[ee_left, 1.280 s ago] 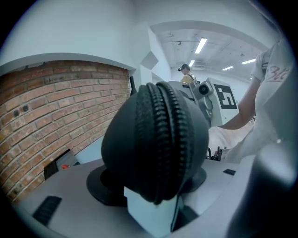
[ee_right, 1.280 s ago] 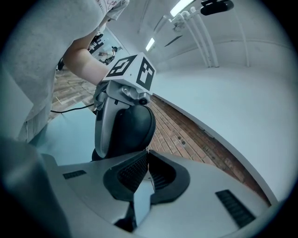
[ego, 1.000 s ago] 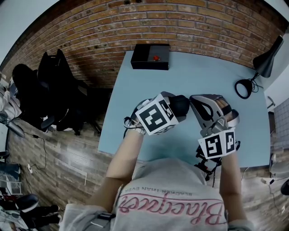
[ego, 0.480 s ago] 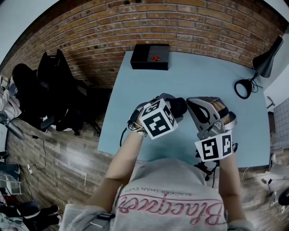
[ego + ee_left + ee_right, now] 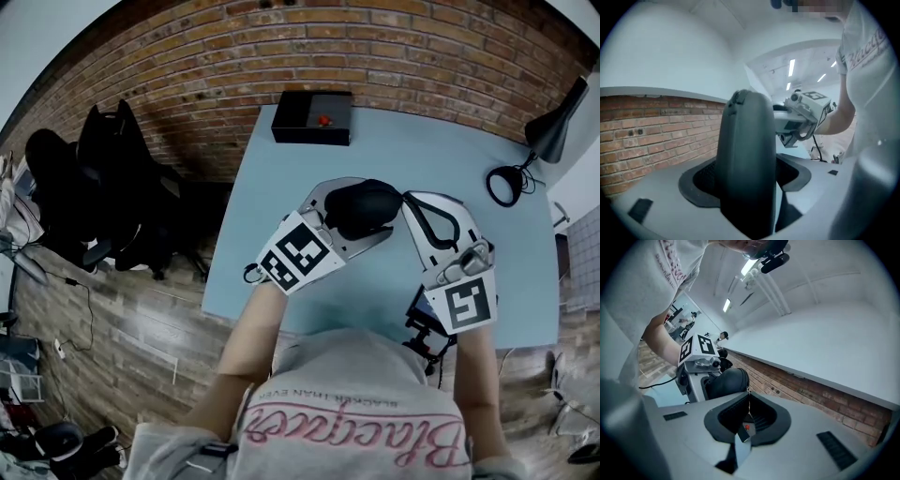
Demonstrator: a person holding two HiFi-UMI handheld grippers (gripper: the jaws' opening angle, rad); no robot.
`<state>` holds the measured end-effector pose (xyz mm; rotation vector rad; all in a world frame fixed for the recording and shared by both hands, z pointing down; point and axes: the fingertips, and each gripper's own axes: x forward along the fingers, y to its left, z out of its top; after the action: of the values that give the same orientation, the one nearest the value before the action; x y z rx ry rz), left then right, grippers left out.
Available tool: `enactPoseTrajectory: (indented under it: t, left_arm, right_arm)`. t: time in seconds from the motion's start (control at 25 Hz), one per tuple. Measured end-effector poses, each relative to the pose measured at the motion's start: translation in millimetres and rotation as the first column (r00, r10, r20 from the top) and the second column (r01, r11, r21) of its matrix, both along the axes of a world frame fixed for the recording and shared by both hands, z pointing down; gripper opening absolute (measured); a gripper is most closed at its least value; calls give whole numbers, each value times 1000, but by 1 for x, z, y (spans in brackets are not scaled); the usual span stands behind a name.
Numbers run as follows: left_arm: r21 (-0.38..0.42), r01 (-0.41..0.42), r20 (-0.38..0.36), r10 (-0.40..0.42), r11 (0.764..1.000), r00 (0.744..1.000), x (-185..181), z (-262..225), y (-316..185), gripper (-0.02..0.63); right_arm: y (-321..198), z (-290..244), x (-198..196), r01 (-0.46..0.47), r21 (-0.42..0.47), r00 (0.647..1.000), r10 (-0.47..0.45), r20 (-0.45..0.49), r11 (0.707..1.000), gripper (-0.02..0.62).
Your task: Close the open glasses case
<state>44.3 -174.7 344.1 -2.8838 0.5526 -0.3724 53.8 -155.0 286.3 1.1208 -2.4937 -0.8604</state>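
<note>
Head view: above the pale blue table [image 5: 422,155], the dark zip-up glasses case [image 5: 361,206] is held off the surface between both tools. The left gripper [image 5: 352,217] is clamped across its body. The right gripper [image 5: 412,204] is pinched on the zipper pull [image 5: 743,433] (small tab, red dot). The halves look together, so running the zip round seems to be what is left.
</note>
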Motion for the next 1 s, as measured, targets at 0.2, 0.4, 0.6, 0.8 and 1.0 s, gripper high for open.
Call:
enactPoseTrajectory:
  t: [0.2, 0.4, 0.6, 0.8, 1.0]
  left_arm:
    - [-49, -69, -92, 65, 996, 994, -3, -12, 11, 302]
    - [-52, 6, 151, 2, 999, 989, -5, 14, 11, 288]
    - [14, 36, 404, -39, 999, 914, -10, 33, 9, 285]
    - [62, 12, 577, -46, 998, 815, -15, 45, 7, 285]
    - [15, -6, 676, -6, 1000, 737, -19, 58, 6, 285]
  right_arm:
    - [-3, -1, 7, -5, -19, 998, 6, 67, 1000, 20]
    - [-6, 28, 12, -81, 5, 984, 81, -156, 997, 20]
    - [-7, 35, 15, -93, 30, 960, 98, -263, 995, 20]
    - [-7, 45, 14, -87, 70, 909, 108, -402, 994, 21]
    - [-9, 54, 9, -66, 107, 834, 114, -539, 992, 21]
